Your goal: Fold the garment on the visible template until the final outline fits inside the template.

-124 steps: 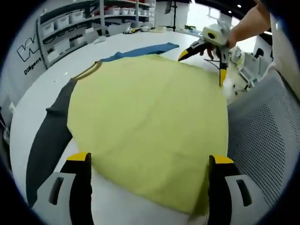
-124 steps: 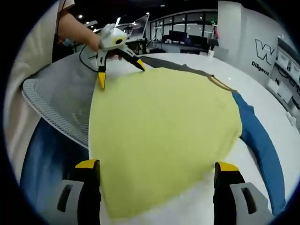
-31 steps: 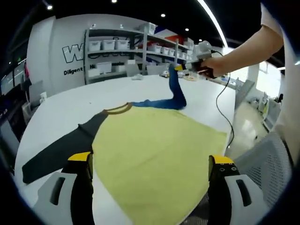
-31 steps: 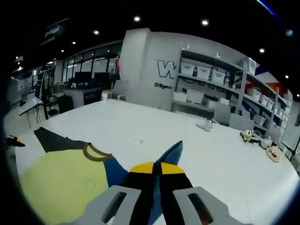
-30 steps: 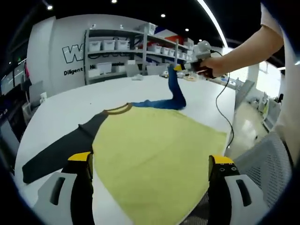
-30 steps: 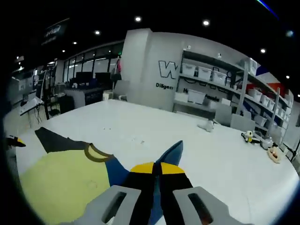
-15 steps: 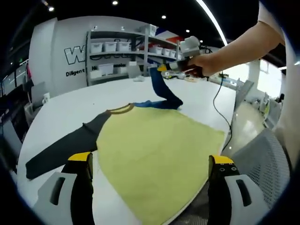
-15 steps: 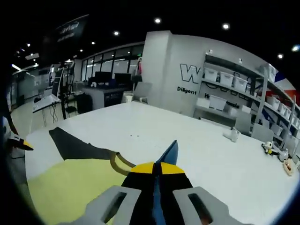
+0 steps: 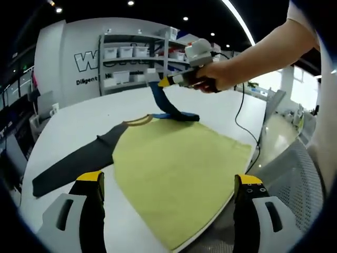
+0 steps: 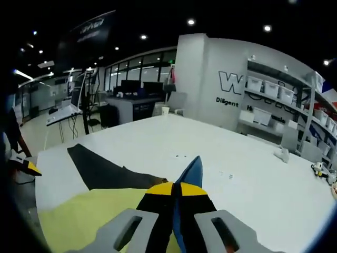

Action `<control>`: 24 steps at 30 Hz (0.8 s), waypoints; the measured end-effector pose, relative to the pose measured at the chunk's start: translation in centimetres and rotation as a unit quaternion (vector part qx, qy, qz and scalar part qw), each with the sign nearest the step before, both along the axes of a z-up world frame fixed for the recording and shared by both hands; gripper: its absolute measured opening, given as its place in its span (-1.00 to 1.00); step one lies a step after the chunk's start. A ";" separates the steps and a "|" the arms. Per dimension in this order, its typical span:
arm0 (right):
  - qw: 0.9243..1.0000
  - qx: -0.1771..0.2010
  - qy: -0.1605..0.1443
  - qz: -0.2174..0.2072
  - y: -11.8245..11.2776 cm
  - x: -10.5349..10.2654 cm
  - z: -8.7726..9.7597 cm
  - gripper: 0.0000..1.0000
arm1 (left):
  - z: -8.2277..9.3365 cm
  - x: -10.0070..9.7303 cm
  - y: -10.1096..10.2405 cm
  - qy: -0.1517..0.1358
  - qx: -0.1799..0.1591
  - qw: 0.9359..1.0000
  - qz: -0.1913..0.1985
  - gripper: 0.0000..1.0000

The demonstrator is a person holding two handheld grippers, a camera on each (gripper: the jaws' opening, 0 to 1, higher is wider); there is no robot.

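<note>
- Garment: a long-sleeved shirt with a yellow body lies flat on the white table, hem toward the left gripper's camera and hanging a little over the table's near edge. I take the yellow body as the landmark below.
- Dark sleeve: spread flat on the table, running out to the left of the yellow body as seen in the left gripper view. In the right gripper view it lies just beyond the yellow body, touching it.
- Blue sleeve: lifted off the table at the far side of the yellow body, near the collar; its root rests at the body's far edge.
- Right gripper: jaws pressed together with the blue sleeve's end pinched between them, the cloth tip standing up above the jaws. Gripper held above the far edge of the yellow body.
- Left gripper: jaws spread wide, nothing between them, hovering above the near hem of the yellow body.
- No template outline can be made out on the table.
- Step in hand, as I judge it: folding the blue sleeve inward.
- Next move calls for carrying the sleeve end over the yellow body, laying it flat across it without bunching, then letting go.
- Dark sleeve and the body folds look not yet done.
</note>
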State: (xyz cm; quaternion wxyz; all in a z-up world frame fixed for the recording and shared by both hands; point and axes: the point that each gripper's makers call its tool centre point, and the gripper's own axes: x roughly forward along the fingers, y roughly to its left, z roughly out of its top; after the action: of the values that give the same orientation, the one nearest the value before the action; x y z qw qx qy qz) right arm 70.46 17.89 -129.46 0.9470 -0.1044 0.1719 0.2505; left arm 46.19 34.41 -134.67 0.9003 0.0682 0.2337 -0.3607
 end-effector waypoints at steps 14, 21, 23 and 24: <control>0.998 -0.023 0.045 0.049 6.6 -0.1 -5.8 -1.00 | 0.1 0.1 1.6 0.011 0.016 1.000 0.003 0.98; 0.996 -0.016 0.056 0.068 9.4 -0.3 -6.8 -1.00 | 0.1 0.4 2.3 0.014 0.018 1.000 0.010 0.98; 0.996 -0.018 0.059 0.071 9.8 -0.2 -7.3 -1.00 | 0.0 0.4 2.5 0.015 0.018 1.000 0.011 0.98; 0.995 -0.017 0.062 0.073 10.0 -0.3 -7.5 -1.00 | 0.0 0.4 2.5 0.016 0.019 1.000 0.011 0.98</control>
State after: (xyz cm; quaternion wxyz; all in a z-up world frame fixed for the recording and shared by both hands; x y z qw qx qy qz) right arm 70.16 27.94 -136.97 0.9118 -0.1172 0.2266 0.3218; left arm 46.61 36.91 -134.67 0.8990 0.0773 0.2555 -0.3473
